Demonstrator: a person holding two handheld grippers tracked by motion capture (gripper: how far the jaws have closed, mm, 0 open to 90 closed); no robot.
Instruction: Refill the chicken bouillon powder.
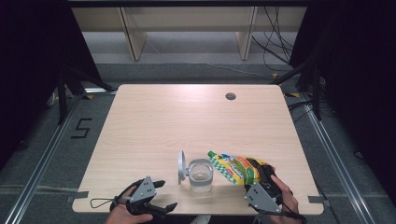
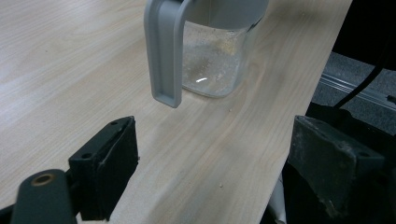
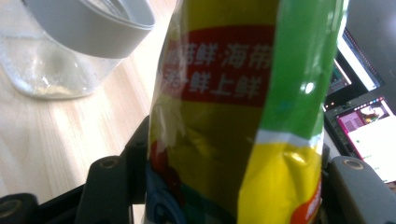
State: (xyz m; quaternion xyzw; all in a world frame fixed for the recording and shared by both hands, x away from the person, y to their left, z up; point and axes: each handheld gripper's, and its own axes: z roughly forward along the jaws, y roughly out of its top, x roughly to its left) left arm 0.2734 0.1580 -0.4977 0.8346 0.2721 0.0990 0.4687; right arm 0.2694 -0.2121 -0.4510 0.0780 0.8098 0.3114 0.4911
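A clear glass jar [image 1: 201,176] stands near the table's front edge, its grey hinged lid [image 1: 181,167] flipped open and upright at its left. My right gripper [image 1: 260,173] is shut on a yellow and green snack bag [image 1: 233,167], held tilted with its top corner above the jar's right rim. In the right gripper view the bag [image 3: 233,116] stands between the jaws, with the jar [image 3: 51,60] at the left. My left gripper [image 1: 167,194] is open at the front left, with nothing between its fingers [image 2: 109,163]; ahead of it are the jar [image 2: 215,60] and lid [image 2: 166,51].
The light wooden table [image 1: 187,121] has a round cable hole [image 1: 230,96] at the back right. Behind it stand wooden shelf legs [image 1: 133,39] and floor cables [image 1: 275,42]. Lit screens [image 3: 369,126] show beyond the table's edge in the right gripper view.
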